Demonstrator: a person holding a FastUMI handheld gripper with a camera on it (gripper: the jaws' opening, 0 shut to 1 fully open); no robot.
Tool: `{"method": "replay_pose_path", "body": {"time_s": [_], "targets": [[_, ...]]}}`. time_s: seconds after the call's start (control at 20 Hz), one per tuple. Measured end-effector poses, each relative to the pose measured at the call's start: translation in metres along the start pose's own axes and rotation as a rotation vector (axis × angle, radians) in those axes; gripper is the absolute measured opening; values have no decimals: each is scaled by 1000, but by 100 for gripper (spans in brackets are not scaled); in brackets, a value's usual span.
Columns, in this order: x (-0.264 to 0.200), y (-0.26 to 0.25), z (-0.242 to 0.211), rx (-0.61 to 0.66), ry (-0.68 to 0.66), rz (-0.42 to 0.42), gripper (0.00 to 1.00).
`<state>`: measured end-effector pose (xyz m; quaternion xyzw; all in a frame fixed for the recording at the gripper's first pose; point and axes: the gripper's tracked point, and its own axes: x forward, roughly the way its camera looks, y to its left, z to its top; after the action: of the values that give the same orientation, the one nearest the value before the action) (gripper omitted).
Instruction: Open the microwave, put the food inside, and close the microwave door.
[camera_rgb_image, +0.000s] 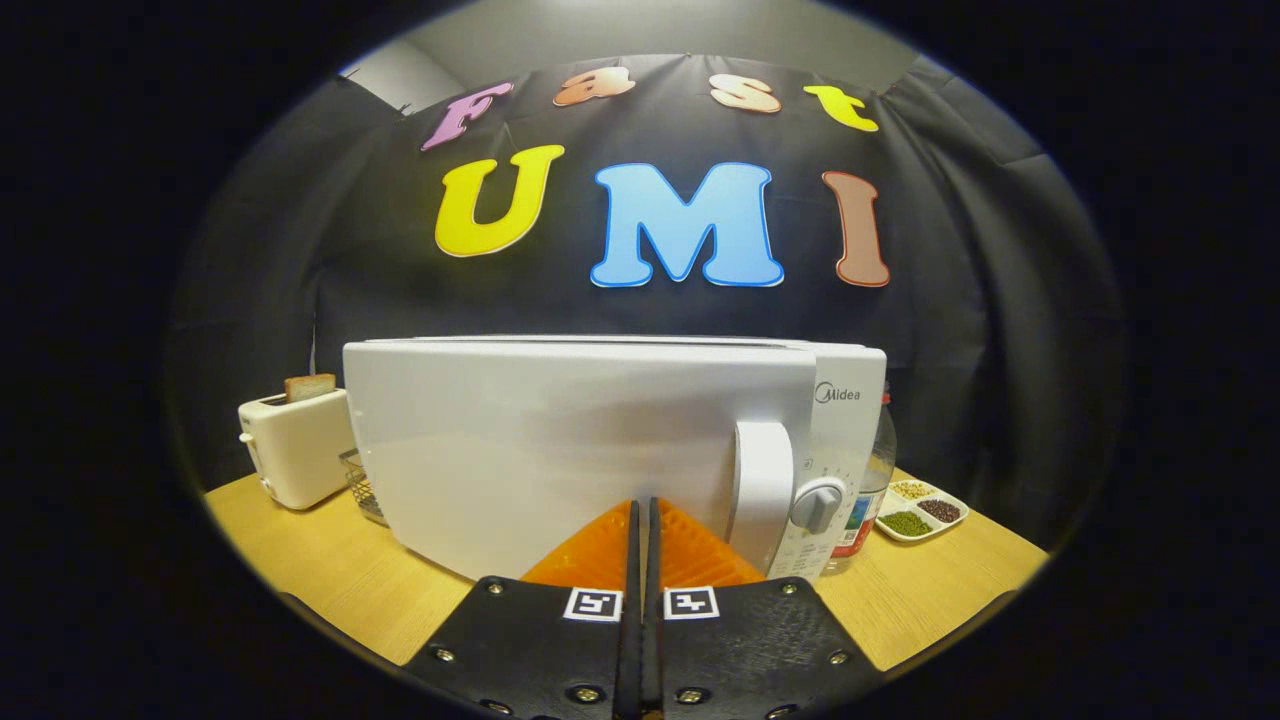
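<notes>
A white microwave (560, 450) stands on the wooden table (330, 570) right in front of me. Its door is nearly flush with the body, and whether it is fully latched I cannot tell. The door's upright white handle (762, 482) is just to the right of my fingertips, with a round dial (818, 505) on the control panel beyond it. My gripper (641, 505) is shut, its two fingers pressed together with nothing between them, tips against or very near the lower part of the door.
A white toaster (295, 448) with a slice of bread (309, 386) in it stands left of the microwave, a wire basket (362, 488) beside it. Right of the microwave are a bottle (870, 490) and a white divided dish of beans (921, 510).
</notes>
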<state>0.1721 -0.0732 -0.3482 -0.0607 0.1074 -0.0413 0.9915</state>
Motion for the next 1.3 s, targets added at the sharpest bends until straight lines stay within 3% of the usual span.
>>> {"method": "replay_pose_path", "body": {"time_s": [0.2, 0.4, 0.85, 1.05, 1.1, 1.2, 1.3], "targets": [[33, -7, 4, -12, 1, -36, 1], [25, -8, 6, -34, 12, -64, 5], [-100, 29, 117, 2, -98, 60, 5], [-148, 20, 167, 12, -166, 29, 7], [-158, 22, 177, 23, -172, 31, 9], [-174, 18, 191, 4, -168, 14, 24], [-186, 21, 210, -29, -195, 17, 46]]}}
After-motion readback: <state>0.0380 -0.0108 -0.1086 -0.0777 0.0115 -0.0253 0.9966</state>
